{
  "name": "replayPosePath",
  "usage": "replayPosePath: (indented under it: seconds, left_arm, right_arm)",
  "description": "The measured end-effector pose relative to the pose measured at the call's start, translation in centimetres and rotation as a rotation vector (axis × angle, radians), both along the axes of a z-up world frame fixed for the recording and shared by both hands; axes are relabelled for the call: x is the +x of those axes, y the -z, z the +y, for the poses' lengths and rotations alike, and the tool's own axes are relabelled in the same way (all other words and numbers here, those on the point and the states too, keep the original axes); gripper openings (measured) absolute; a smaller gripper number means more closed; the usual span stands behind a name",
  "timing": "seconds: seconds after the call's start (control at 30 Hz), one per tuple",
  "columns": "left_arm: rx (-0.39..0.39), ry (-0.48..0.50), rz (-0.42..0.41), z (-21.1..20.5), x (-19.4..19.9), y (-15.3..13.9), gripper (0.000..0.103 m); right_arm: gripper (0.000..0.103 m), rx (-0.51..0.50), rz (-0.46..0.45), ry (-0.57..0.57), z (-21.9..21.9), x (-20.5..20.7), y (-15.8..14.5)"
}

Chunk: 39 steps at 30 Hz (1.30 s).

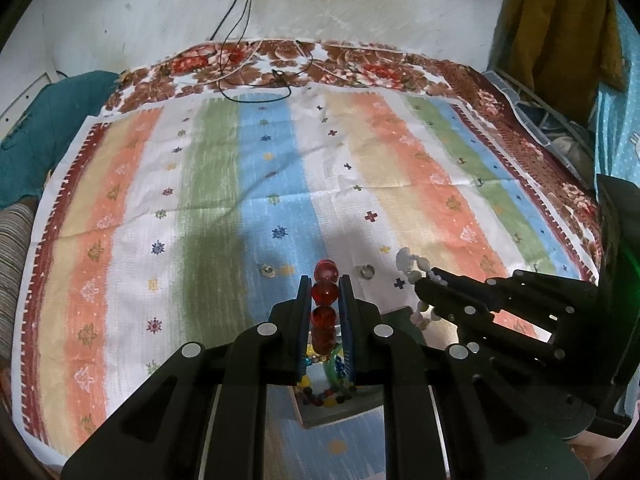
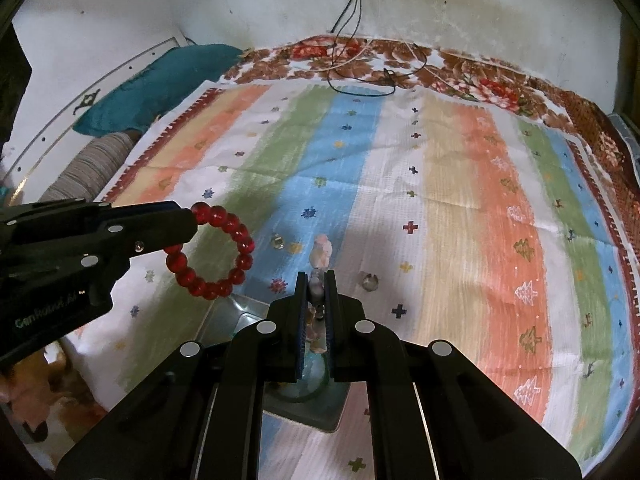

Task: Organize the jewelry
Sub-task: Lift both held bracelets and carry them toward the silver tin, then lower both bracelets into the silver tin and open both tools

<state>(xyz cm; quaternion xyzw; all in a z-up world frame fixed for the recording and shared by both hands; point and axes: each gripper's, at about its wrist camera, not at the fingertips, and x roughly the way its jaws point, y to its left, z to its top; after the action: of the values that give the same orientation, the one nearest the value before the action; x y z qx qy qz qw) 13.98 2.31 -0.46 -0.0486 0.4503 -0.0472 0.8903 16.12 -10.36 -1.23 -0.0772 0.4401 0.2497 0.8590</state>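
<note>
You have both bracelets lifted: your left gripper (image 1: pixel 325 296) is clenched on the red bead bracelet (image 2: pixel 218 252), your right gripper (image 2: pixel 317 292) on the pale bead bracelet (image 1: pixel 414 276), both above the tray (image 2: pixel 240 312) of jewelry. Next likely means setting each down apart. The striped cloth (image 1: pixel 224 184) ahead lies open; two small rings (image 2: pixel 370 281) sit nearby.

Looks like a bedroom at home. There's a bed (image 1: pixel 280 160) with a striped sheet over a floral blanket (image 1: pixel 360 64). Teal pillow (image 2: pixel 160 76) sits by the stained wall (image 2: pixel 280 0).
</note>
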Motion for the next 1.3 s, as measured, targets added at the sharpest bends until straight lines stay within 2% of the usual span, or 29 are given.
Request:
replayPosePath:
  seconds: [0.47,0.77,0.83,0.87,0.9,0.93,1.07,1.13,1.3]
  left_arm:
    - [-0.014,0.022,-0.037,-1.0,-3.0,-0.8,0.013]
    - [-0.03,0.019,-0.04,-1.2,-4.5,-0.8,0.013]
    - [-0.022,0.01,-0.041,-1.2,-4.6,-0.8,0.013]
    - [-0.016,0.003,-0.048,-1.2,-4.6,-0.8,0.014]
    - [-0.009,-0.015,-0.053,-1.0,-4.7,-0.9,0.018]
    - [-0.009,-0.03,-0.054,-0.8,-4.6,-0.9,0.021]
    - [-0.018,-0.086,-0.042,0.4,-4.3,-0.7,0.021]
    - [-0.026,-0.114,-0.027,1.2,-3.9,-0.4,0.031]
    - [-0.055,-0.182,0.023,2.9,-2.6,0.5,0.045]
  right_arm:
    - [0.009,0.028,-0.007,-0.027,-0.7,-2.8,-0.4]
    - [0.009,0.044,0.041,-0.03,-1.1,-3.4,0.6]
    - [0.022,0.042,0.052,-0.024,-1.2,-3.3,0.7]
    - [0.04,0.043,0.052,-0.017,-1.3,-3.2,0.7]
    - [0.047,0.046,0.047,-0.01,-1.4,-3.2,0.6]
    - [0.047,0.042,0.043,-0.008,-1.5,-3.2,0.5]
    - [0.047,0.024,0.046,0.009,-1.7,-2.8,0.6]
    - [0.048,0.024,0.056,0.016,-1.9,-2.4,0.7]
    - [0.051,0.021,0.077,0.026,-2.1,-1.6,1.0]
